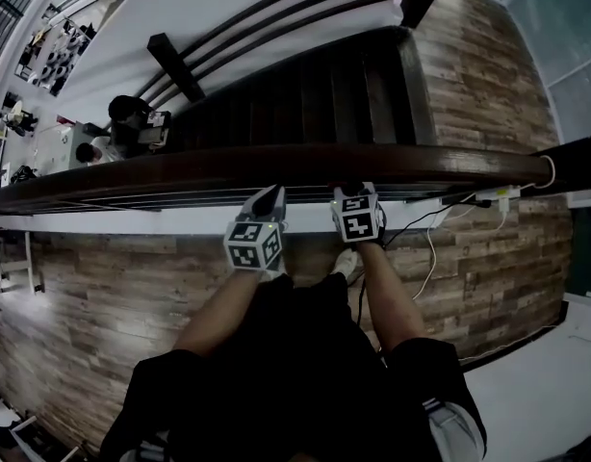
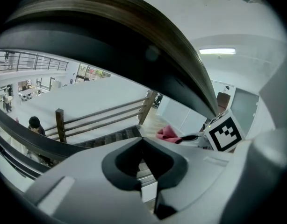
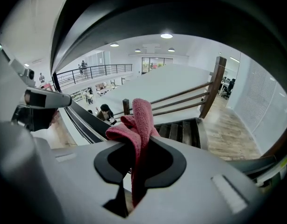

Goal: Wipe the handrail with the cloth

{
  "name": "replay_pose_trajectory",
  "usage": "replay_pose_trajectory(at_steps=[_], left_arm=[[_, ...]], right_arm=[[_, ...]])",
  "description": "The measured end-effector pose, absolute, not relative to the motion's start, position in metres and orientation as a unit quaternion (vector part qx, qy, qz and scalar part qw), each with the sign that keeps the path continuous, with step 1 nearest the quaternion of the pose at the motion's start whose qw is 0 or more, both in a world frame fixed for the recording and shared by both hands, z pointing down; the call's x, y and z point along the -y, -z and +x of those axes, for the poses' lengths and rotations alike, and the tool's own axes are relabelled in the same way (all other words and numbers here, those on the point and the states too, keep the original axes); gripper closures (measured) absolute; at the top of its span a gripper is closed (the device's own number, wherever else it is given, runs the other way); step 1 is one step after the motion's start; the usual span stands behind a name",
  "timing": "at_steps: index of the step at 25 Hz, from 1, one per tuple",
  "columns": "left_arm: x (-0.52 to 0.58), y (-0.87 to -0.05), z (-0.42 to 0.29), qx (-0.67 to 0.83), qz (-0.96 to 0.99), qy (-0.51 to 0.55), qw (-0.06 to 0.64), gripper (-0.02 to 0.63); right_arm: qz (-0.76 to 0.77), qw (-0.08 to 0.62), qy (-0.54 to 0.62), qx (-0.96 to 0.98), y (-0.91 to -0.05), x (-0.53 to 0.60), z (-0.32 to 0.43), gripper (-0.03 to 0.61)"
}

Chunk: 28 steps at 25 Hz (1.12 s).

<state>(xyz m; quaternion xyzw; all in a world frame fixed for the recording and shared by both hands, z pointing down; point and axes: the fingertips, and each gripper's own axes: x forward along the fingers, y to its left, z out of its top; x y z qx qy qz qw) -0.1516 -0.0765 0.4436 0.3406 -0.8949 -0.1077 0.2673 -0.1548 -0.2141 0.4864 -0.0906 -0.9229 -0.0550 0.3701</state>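
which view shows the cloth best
The right gripper view: the red cloth fills the middle, pinched between the right gripper's shut jaws. The left gripper view catches only a small fold of it beside that gripper. In the head view I cannot make it out.

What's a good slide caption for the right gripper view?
Right gripper shut on a pink cloth, held beneath the dark handrail, with the staircase below.

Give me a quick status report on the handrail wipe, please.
Right gripper shut on pink cloth, by the handrail. Left gripper shut, empty, alongside. Cables near the rail, further right.
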Motion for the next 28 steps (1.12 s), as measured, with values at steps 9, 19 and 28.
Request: replay_pose_trajectory(at_steps=[9,19,28], left_arm=[[0.032,-0.449,-0.160,0.902,0.316,0.119,0.267,0.614],[0.015,-0.453,-0.165,0.924,0.249,0.124,0.261,0.614],[-0.023,-0.449,-0.162,0.936,0.206,0.137,0.249,0.614]], right_arm=[[-0.115,0.371,0.068,0.919,-0.487,0.165,-0.164,0.528],[-0.181,0.376,0.095,0.904,-0.496,0.134,-0.173,0.528],[-0.208,0.376,0.105,0.897,-0.495,0.112,-0.179,0.528]])
